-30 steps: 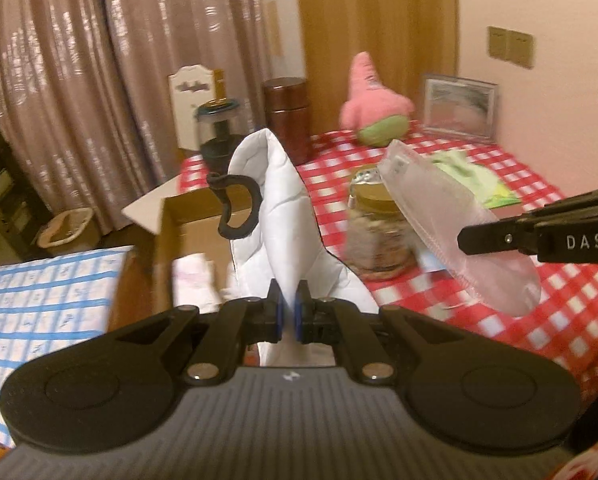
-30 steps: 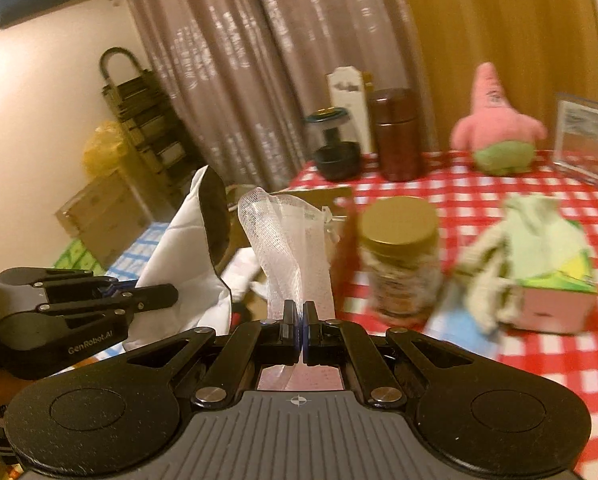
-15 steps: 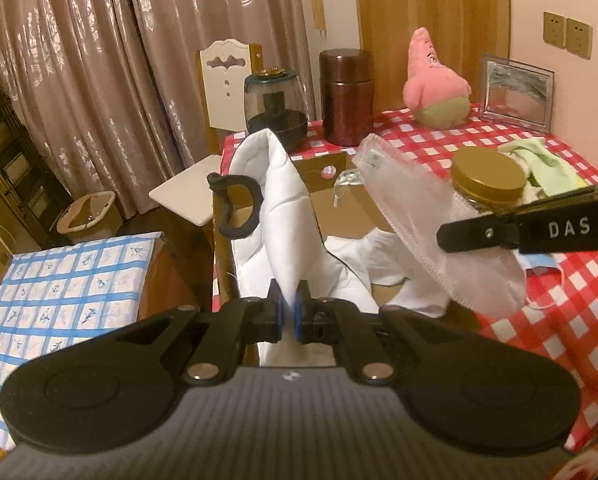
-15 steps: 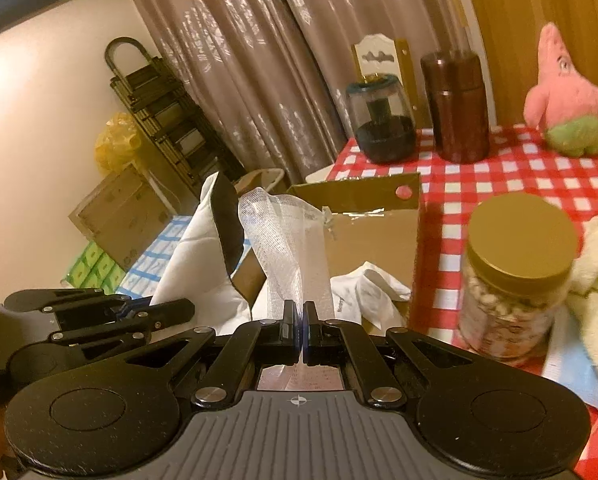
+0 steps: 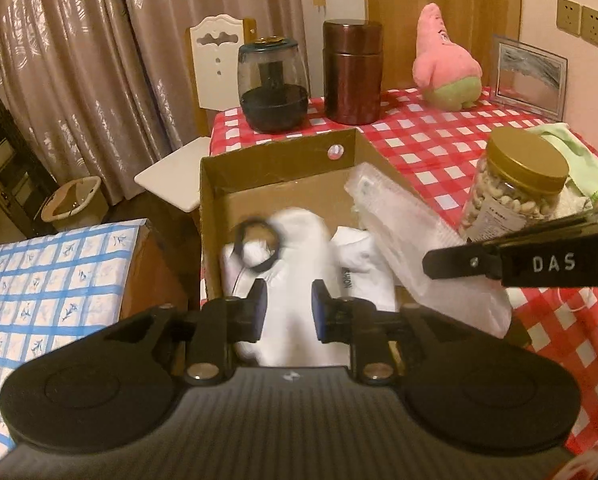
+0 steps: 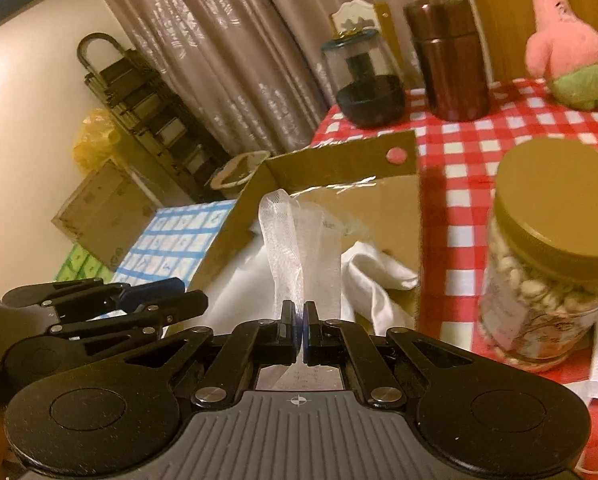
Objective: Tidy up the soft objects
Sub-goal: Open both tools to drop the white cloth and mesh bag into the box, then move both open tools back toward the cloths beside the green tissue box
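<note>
Soft goods at the open brown cardboard box [image 5: 283,168].
We note left gripper [image 5: 286,312] jaws just parted, white padded mitt [image 5: 295,240] released between them; right gripper [image 6: 300,322] jaws clenched on sheer white mesh bag [image 6: 295,240].

one box [image 5: 283,168], three jars [image 5: 517,184], one plush [image 5: 447,68]

Black hand-held gripper [image 5: 287,306] with blue pads, silver screws, ribbed grey base

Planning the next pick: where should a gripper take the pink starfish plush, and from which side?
Pinch the pink starfish plush by its tapered head, coming down from above on its front side. It sits upright, so the head is free on top. The head narrows to a point, while the body looks too wide for the jaws.
</note>
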A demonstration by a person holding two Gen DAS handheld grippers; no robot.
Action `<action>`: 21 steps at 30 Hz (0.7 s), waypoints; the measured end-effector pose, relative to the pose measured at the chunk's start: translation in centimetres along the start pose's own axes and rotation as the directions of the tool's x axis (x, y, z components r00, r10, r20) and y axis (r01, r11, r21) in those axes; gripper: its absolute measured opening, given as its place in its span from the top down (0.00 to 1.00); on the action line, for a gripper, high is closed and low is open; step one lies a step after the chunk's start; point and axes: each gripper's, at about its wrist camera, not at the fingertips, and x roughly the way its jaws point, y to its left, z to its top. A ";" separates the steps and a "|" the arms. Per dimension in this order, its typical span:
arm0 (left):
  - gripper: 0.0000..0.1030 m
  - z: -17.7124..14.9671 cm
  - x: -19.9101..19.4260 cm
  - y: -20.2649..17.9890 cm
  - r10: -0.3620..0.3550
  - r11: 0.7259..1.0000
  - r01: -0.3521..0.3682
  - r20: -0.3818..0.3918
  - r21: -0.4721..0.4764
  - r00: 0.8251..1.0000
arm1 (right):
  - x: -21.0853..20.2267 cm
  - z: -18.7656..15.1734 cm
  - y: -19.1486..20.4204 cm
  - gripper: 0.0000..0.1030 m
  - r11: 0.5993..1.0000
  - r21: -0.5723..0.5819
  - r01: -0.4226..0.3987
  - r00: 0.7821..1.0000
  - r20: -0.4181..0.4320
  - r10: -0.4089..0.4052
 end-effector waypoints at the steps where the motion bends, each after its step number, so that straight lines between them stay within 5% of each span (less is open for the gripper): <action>1: 0.79 -0.1 -0.1 0.1 0.003 1.000 -0.003 0.001 -0.004 1.000 | 0.2 -0.1 0.0 0.98 1.000 -0.002 -0.001 1.000 -0.004 0.001; 3: 0.77 -0.5 -0.4 0.4 0.009 1.000 -0.009 0.005 -0.015 1.000 | 0.3 -0.2 -0.2 0.89 1.000 -0.010 -0.001 1.000 -0.003 0.001; 6: 0.76 -1.1 -1.0 0.7 0.010 0.999 -0.010 0.008 -0.039 1.000 | 0.0 -0.4 -0.4 0.42 1.000 0.001 0.003 1.000 0.012 -0.003; 21: 0.76 -2.7 -5.3 -1.1 -0.002 0.990 0.006 0.027 -0.139 1.000 | -4.8 -1.4 0.9 0.41 0.998 -0.046 0.030 0.998 0.050 -0.028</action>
